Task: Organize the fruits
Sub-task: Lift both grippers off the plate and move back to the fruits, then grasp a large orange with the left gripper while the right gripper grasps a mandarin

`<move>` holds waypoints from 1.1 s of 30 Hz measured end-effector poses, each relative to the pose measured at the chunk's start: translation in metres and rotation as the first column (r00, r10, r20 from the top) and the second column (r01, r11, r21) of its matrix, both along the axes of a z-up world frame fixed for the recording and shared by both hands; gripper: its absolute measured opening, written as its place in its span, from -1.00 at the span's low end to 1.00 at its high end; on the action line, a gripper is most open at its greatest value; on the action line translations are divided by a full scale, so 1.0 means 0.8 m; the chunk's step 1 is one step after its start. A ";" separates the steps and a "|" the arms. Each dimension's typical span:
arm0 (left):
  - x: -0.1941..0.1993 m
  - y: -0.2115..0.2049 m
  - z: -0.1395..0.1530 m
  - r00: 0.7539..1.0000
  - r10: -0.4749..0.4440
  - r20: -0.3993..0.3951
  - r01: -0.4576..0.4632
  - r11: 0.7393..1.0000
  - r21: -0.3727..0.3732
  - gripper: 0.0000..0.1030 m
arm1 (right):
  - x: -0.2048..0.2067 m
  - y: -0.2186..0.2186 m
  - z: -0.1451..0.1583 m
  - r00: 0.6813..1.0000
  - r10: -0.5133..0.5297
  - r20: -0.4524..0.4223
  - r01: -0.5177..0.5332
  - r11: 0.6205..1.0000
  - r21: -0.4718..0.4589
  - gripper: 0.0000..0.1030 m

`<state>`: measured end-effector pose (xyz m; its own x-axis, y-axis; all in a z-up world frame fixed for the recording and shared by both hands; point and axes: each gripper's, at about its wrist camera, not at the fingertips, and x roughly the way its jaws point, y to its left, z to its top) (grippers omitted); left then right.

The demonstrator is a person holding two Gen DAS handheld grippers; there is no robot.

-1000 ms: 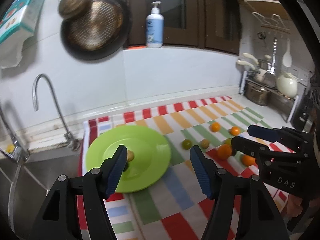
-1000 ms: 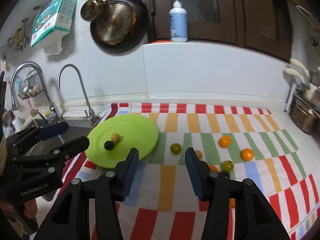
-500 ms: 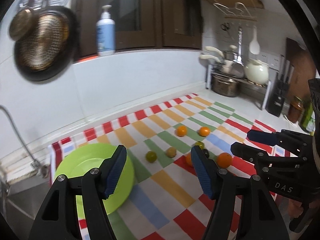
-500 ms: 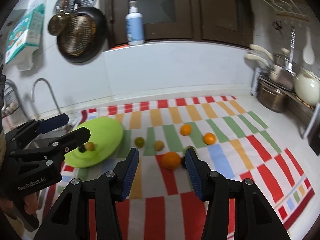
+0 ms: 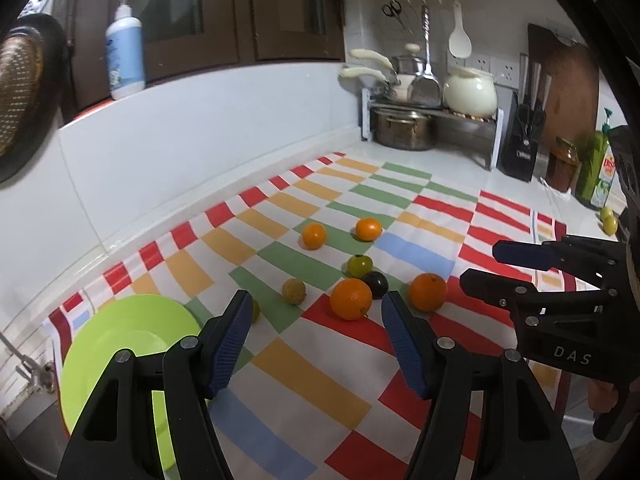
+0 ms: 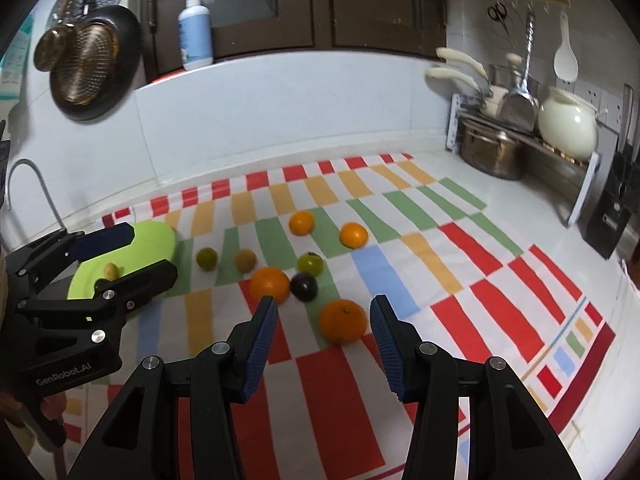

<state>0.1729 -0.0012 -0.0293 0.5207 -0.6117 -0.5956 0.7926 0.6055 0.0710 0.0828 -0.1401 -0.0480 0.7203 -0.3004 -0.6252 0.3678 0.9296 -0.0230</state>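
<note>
Pretty busy kitchen here: a checkered cloth (image 6: 472, 264) covers the white counter (image 5: 448, 160), and a blue-and-white pump bottle (image 6: 195, 29) sits up on the ledge. A dark pan (image 6: 94, 66) hangs on the wall (brass ladle (image 6: 50, 50) in front of it). Over in the corner, a cream pot (image 6: 567, 124) tops a rack above a steel pot (image 6: 492, 152), beside a black knife block (image 5: 524, 142).

Four oranges (image 6: 343, 321), two green fruits (image 6: 310, 263), one dark plum (image 6: 304, 286), one green plate (image 6: 156, 242).
</note>
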 end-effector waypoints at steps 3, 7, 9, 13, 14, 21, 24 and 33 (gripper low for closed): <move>0.005 -0.010 -0.011 1.000 -0.025 -0.003 0.025 1.000 0.015 0.27 | 0.006 -0.008 -0.012 1.000 -0.002 -0.019 0.003 1.000 0.014 -0.04; 0.012 -0.023 -0.026 0.998 -0.055 -0.012 0.056 0.998 0.039 0.27 | 0.013 -0.018 -0.027 0.999 0.000 -0.042 0.001 1.000 0.027 -0.04; 0.015 -0.030 -0.033 0.997 -0.071 -0.020 0.072 0.996 0.048 0.27 | 0.017 -0.023 -0.034 0.999 0.003 -0.051 -0.002 0.999 0.032 -0.04; 0.021 -0.043 -0.044 0.995 -0.094 -0.033 0.096 0.994 0.058 0.27 | 0.023 -0.031 -0.044 0.998 0.010 -0.065 -0.007 0.999 0.041 -0.04; 0.023 -0.046 -0.047 0.995 -0.097 -0.036 0.099 0.993 0.062 0.27 | 0.025 -0.033 -0.047 0.997 0.014 -0.071 -0.011 0.999 0.043 -0.04; 0.037 -0.068 -0.068 0.990 -0.121 -0.072 0.127 0.987 0.093 0.16 | 0.037 -0.044 -0.061 0.995 0.036 -0.092 -0.029 0.997 0.067 -0.04; 0.039 -0.075 -0.075 0.989 -0.127 -0.080 0.135 0.986 0.103 0.13 | 0.041 -0.047 -0.066 0.994 0.043 -0.098 -0.037 0.997 0.067 -0.04; 0.051 -0.090 -0.089 0.985 -0.124 -0.117 0.138 0.983 0.122 -0.02 | 0.051 -0.054 -0.076 0.992 0.070 -0.109 -0.058 0.993 0.104 -0.04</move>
